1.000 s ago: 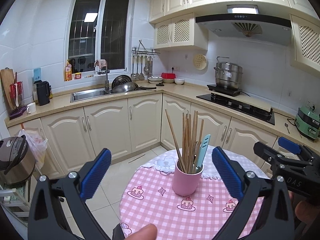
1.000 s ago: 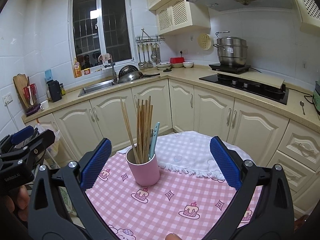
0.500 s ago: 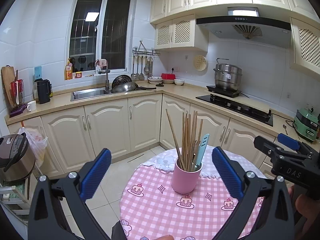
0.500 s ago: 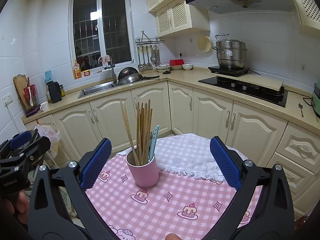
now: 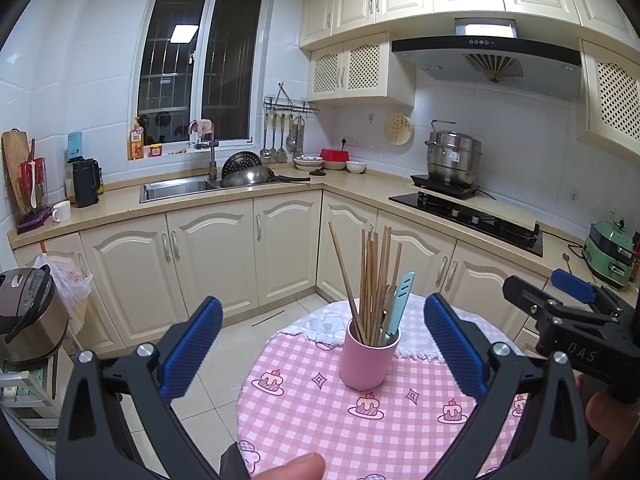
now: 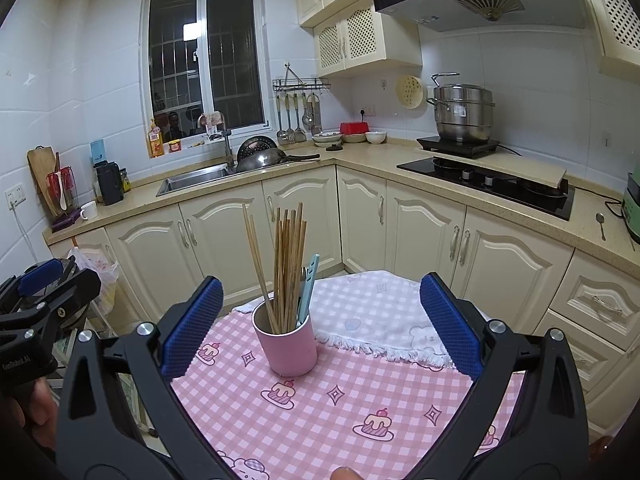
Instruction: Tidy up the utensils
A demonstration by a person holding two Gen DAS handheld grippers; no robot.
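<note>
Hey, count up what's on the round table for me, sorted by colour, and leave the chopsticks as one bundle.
Pink: 2, the pink cylindrical cup and the pink checked tablecloth with cake prints.
White: 1, the white fringed cloth.
Light blue: 1, the light blue utensil handle standing in the cup.
Wood brown: 1, the bundle of wooden chopsticks in the cup.
Total: 5.

Two wrist views, side by side, facing kitchen — sharing pink cup (image 5: pixel 365 362) (image 6: pixel 289 350)

"DAS" on the right gripper (image 5: pixel 576 312) body.
</note>
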